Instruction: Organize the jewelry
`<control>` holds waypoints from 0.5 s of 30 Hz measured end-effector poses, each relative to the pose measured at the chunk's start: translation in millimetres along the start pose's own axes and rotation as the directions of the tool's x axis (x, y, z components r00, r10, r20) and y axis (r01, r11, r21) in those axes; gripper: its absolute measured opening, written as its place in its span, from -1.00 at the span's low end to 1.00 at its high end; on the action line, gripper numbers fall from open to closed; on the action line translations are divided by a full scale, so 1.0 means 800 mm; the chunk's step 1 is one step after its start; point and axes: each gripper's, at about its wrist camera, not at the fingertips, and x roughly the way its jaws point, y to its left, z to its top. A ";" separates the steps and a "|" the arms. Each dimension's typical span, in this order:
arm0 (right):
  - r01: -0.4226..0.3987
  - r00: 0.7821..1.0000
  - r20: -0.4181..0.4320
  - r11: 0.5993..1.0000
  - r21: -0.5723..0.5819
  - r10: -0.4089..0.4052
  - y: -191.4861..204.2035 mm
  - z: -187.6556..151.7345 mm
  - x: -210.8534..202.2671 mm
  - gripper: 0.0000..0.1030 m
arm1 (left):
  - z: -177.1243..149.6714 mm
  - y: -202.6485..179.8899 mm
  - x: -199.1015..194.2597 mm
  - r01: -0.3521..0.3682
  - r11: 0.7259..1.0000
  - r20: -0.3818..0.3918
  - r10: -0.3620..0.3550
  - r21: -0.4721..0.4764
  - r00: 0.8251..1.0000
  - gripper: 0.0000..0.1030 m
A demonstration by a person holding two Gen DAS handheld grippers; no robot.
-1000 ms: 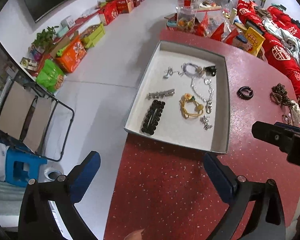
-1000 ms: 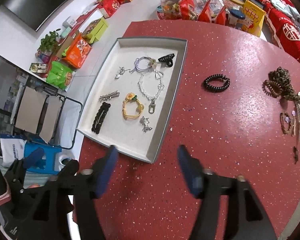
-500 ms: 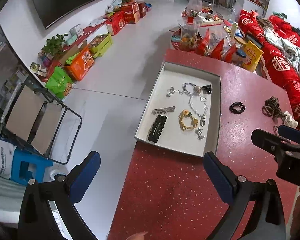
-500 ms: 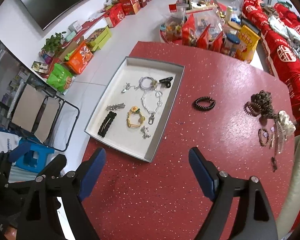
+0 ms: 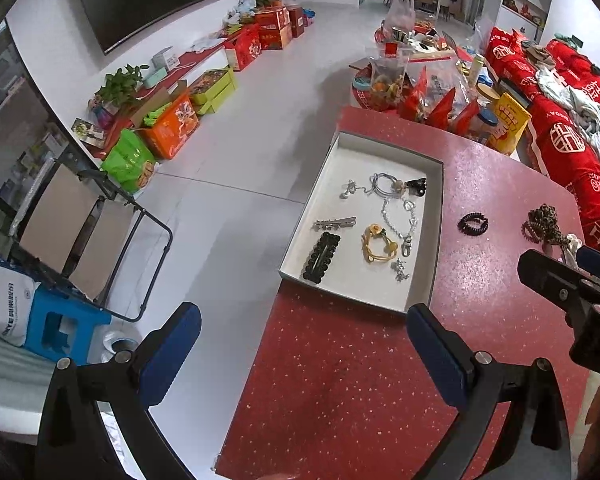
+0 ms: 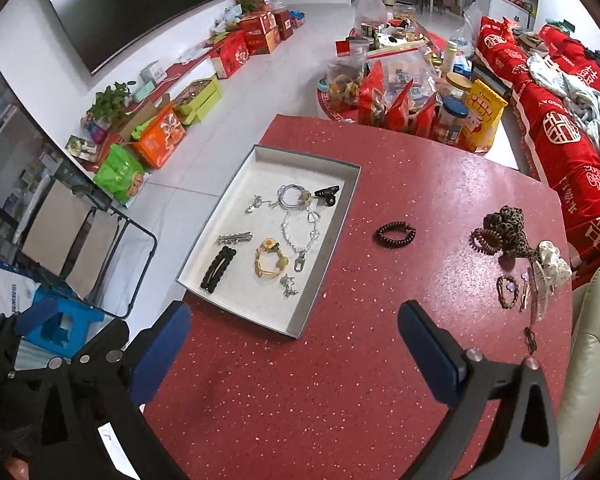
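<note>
Tongs above the jewelry tray point(image 6: 342, 216)

Left tongs point(image 5: 304, 344) gaped empty; right tongs point(image 6: 294, 344) had just been opening, nothing between. Black coil tie point(image 6: 396, 233) lay beside the tray.

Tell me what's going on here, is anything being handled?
Nothing is held right now. A person holds both grippers above the red table; the left gripper is open and empty, and the right gripper has just been opening, with nothing between its jaws. Several pieces already lie in the tray. A black hair tie and a pile of hair accessories remain on the table.
</note>
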 end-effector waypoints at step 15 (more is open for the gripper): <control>0.001 1.000 -0.012 1.000 -0.002 -0.001 -0.002 -0.004 0.000 0.99 | -0.002 0.000 -0.003 -0.009 1.000 0.000 0.009 -0.001 1.000 1.00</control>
